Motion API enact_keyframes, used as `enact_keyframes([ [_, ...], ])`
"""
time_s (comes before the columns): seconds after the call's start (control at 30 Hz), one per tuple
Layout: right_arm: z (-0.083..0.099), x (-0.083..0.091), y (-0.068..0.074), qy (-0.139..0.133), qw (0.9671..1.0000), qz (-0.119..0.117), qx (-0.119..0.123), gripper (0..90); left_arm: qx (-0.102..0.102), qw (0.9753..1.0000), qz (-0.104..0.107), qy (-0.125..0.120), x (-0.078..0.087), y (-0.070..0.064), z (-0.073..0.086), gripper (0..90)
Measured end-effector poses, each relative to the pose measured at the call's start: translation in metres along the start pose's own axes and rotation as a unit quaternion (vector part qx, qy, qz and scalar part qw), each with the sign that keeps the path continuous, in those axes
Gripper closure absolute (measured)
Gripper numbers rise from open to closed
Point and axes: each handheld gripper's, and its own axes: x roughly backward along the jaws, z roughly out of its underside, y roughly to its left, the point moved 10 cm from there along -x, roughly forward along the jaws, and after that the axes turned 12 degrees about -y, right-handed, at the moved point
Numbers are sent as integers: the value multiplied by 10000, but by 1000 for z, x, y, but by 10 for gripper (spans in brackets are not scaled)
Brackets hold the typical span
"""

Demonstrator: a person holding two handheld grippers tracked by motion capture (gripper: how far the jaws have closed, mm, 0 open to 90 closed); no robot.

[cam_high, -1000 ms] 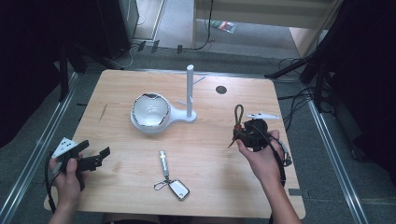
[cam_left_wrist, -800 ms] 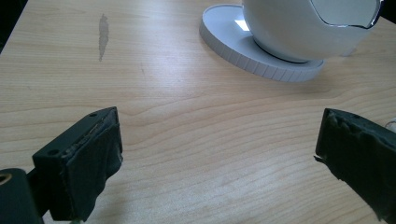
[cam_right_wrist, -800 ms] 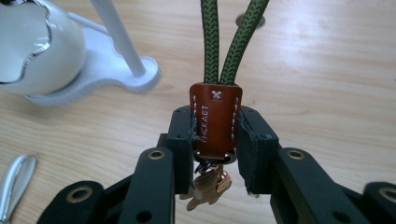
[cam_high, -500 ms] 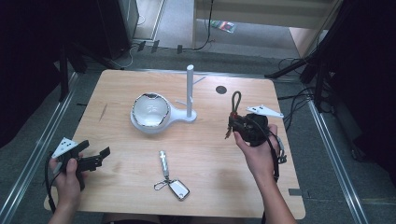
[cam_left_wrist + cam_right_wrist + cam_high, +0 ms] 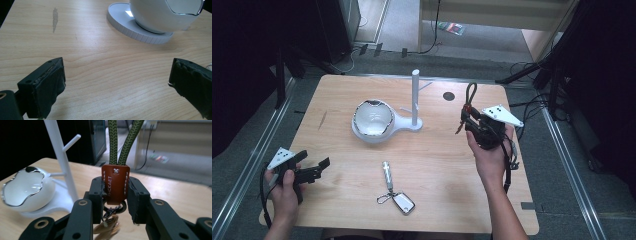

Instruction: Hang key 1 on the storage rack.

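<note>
My right gripper (image 5: 468, 121) is held above the table's right side, shut on the brown leather tab (image 5: 115, 186) of a key ring. Its green cord loop (image 5: 123, 142) stands up from the jaws, and keys (image 5: 108, 226) dangle blurred below. The cord loop (image 5: 470, 93) points away from me, right of the white hook stand (image 5: 415, 95). That stand's pole (image 5: 62, 162) and a bare peg (image 5: 71, 142) rise just left of the tab. My left gripper (image 5: 313, 169) rests open near the front left corner, nothing between its pads (image 5: 46, 91).
A white bowl (image 5: 373, 119) with a wavy chrome rim sits on the stand's round base (image 5: 135, 27). A second key ring with a metal cylinder (image 5: 387, 175) and a fob (image 5: 403, 202) lies at the front middle. A dark hole (image 5: 448, 96) marks the back right.
My right gripper has lifted and moved away from me with the key ring, its cord loop now more upright. The left gripper has stayed put.
</note>
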Motion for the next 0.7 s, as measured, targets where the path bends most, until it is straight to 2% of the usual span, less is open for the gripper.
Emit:
enact_keyframes([
  [0.07, -3, -1, -2, -126, 9994, 163, 277, 682, -3, 10000, -2, 6, 0, 0, 0, 11],
  [0.2, -7, -6, 1, -214, 9990, 70, 394, 682, 0, 10000, 1, 2, 0, 0, 0, 11],
  [0.3, -7, -9, 2, -213, 9990, 57, 399, 682, 6, 10000, 0, 0, 0, 0, 0, 11],
  [0.43, -7, -15, 8, -202, 9991, -81, 351, 682, -4, 10000, 5, 10, 0, 0, 0, 11],
  [0.7, 1, -30, 19, -49, 9989, -254, 397, 683, 7, 10000, 9, 10, 0, 0, 0, 11],
])
